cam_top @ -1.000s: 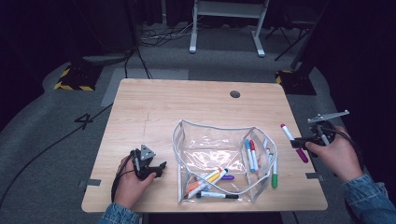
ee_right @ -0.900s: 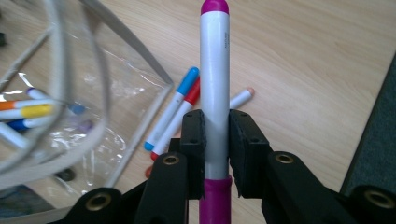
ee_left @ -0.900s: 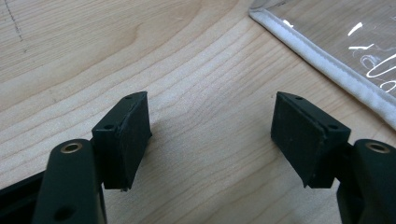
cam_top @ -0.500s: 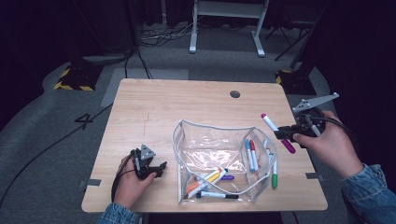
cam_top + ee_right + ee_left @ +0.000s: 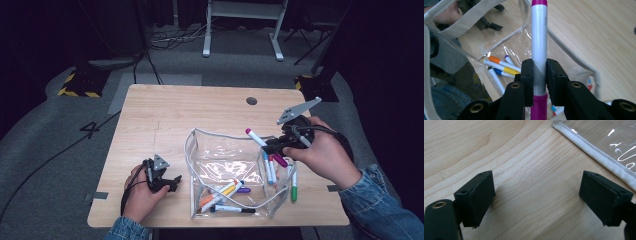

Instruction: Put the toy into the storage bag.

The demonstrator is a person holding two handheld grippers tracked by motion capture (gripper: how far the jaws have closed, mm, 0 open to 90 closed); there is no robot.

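Note:
A clear pouch (image 5: pixel 225 162) with white trim lies open on the wooden table (image 5: pixel 165 120), holding several markers (image 5: pixel 220 192). My right gripper (image 5: pixel 274 147) is shut on a white marker with magenta ends (image 5: pixel 260 141) and holds it above the pouch's right edge, tip pointing up-left. In the right gripper view the pads (image 5: pixel 527 75) clamp the marker's barrel (image 5: pixel 539 37) over the pouch's opening (image 5: pixel 461 22). My left gripper (image 5: pixel 172 182) rests at the table's front left, just left of the pouch. Its jaws have just been opening and stand wide (image 5: pixel 536 197) with only bare wood between them, the pouch's trim (image 5: pixel 594 152) beyond.
A green marker (image 5: pixel 294 186) lies at the pouch's right side, with blue and red ones (image 5: pixel 269 169) close by. A round cable hole (image 5: pixel 251 100) sits at the table's far right. White stand legs (image 5: pixel 240 30) and cables are on the floor behind.
My right gripper has carried the magenta marker left and upward, from the table's right edge to above the pouch's right side. The left hand has stayed in place.

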